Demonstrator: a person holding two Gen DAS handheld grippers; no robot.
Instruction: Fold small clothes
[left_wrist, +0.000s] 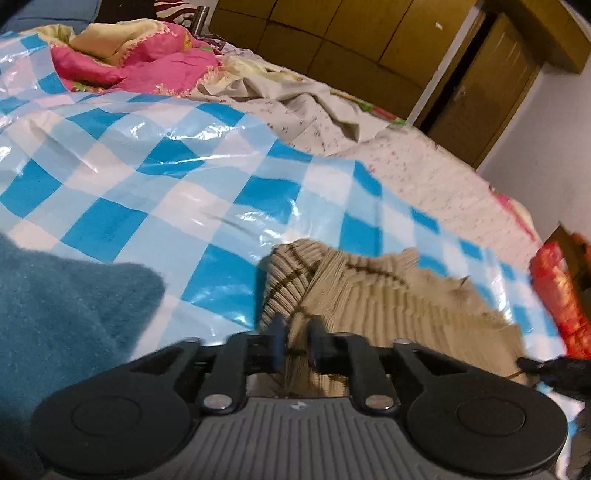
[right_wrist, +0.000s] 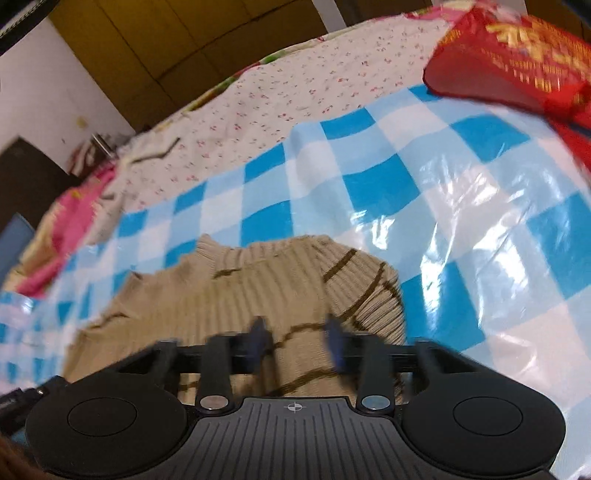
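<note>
Left wrist view shows the left gripper (left_wrist: 295, 332) with its jaws drawn narrow on a bunched fold of the small beige rib-knit sweater with dark brown stripes (left_wrist: 354, 291), which lies on the blue-and-white checked plastic sheet (left_wrist: 177, 184) spread over the bed, towards that sheet's near edge. Right wrist view has the right gripper (right_wrist: 295, 332) over the same sweater (right_wrist: 258, 280); its jaws stand apart with knit between them, and blur hides whether the pads press on it. The knit looks soft, light and stretchy, so it should drape and sag when lifted; hem corners and shoulder seams seem the best places to take hold. The glossy sheet may let it slide. A teal fleecy cloth (left_wrist: 55, 314) lies just left of the sweater, a red printed plastic bag (right_wrist: 517, 55) at the sheet's far right corner, pink bedding (left_wrist: 140, 59) well beyond. None blocks a fold.
</note>
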